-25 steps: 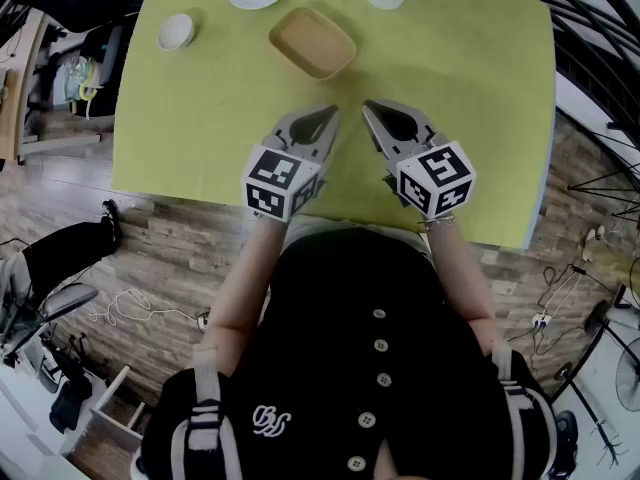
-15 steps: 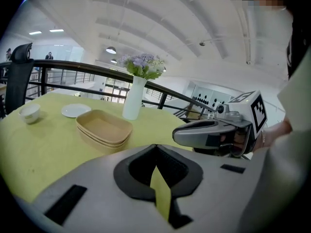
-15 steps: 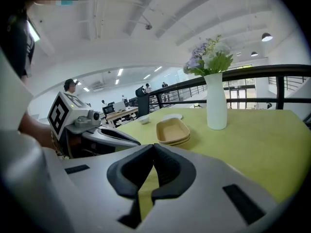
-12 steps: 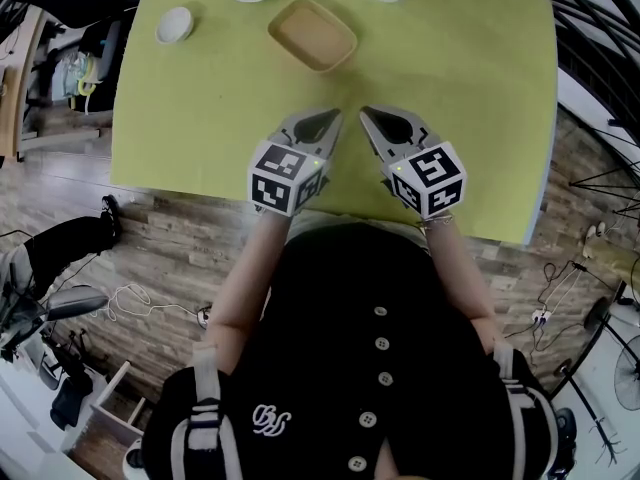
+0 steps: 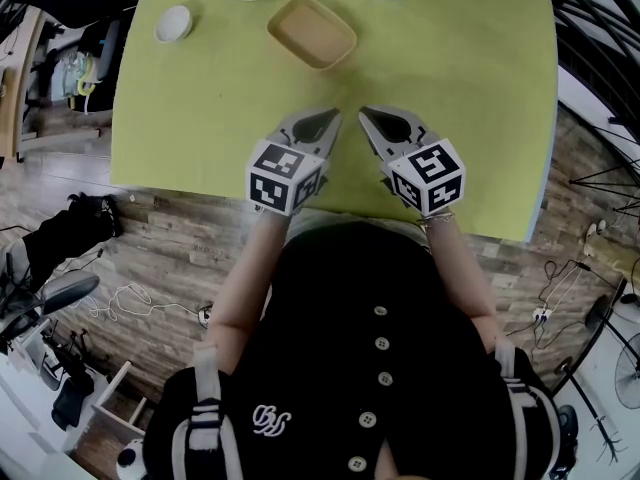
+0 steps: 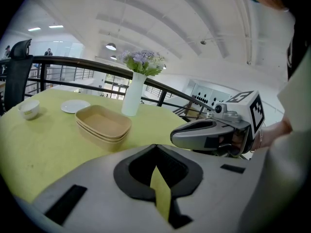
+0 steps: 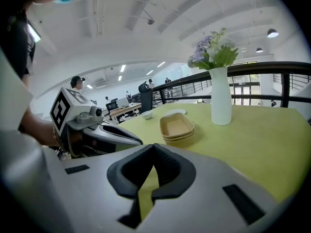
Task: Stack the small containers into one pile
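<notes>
Hardly anything shifted; left hand-held gripper [image 5: 333,116] and right hand-held gripper [image 5: 366,114] sit closed, empty, at near edge of desk [image 5: 470,98], best kept clear of the nested containers [image 5: 312,34].

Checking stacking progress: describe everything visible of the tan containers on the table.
The tan containers sit nested in one pile, at least two rims showing. They are shallow, rectangular with rounded corners, matte like pressed paper, the top one empty. The pile rests on the yellow-green tablecloth, apart from the white vase; nothing else touches it.
</notes>
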Demonstrator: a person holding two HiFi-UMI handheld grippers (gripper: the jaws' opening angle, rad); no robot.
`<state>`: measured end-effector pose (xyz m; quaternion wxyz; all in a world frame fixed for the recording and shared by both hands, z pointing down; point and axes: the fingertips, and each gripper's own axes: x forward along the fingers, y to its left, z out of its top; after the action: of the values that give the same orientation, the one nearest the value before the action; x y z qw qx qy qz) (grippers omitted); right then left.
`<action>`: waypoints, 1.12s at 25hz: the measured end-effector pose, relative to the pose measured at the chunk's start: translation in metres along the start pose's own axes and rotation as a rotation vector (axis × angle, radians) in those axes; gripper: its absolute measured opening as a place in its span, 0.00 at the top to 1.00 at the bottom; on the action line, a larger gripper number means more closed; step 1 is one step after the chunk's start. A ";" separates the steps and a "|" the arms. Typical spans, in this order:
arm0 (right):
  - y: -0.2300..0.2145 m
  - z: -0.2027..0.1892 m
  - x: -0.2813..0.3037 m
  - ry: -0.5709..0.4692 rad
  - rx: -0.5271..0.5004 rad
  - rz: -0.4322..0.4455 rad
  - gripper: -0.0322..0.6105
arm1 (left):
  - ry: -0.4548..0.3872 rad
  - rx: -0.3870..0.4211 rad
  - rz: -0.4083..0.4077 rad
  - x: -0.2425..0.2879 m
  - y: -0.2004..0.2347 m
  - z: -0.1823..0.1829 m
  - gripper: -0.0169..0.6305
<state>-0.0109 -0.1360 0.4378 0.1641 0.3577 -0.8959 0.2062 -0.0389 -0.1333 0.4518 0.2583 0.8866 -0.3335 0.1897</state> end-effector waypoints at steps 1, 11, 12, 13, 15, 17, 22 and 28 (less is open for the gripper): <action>0.000 0.000 0.001 0.000 0.002 0.001 0.93 | 0.002 0.000 -0.002 0.000 0.000 -0.001 0.96; -0.003 -0.005 -0.001 0.006 0.011 -0.002 0.93 | 0.024 0.007 -0.011 0.000 -0.002 -0.008 0.96; -0.002 -0.004 -0.001 0.006 0.012 -0.001 0.93 | 0.024 0.009 -0.010 0.000 -0.001 -0.008 0.96; -0.002 -0.004 -0.001 0.007 0.011 0.001 0.93 | 0.025 0.013 -0.008 0.000 -0.001 -0.008 0.96; -0.002 -0.005 -0.001 0.010 0.007 0.003 0.93 | 0.028 0.021 -0.006 0.001 -0.001 -0.009 0.96; -0.002 -0.005 -0.002 0.013 0.009 0.002 0.93 | 0.033 0.021 -0.009 0.001 -0.003 -0.010 0.96; 0.001 -0.010 -0.002 0.021 0.015 0.006 0.93 | 0.047 0.020 -0.021 0.003 -0.006 -0.013 0.96; 0.000 -0.013 -0.001 0.025 0.026 -0.003 0.93 | 0.045 0.015 -0.028 0.006 -0.007 -0.012 0.96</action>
<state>-0.0083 -0.1296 0.4488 0.1709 0.3584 -0.8906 0.2218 -0.0318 -0.1241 0.4622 0.2616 0.8887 -0.3135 0.2084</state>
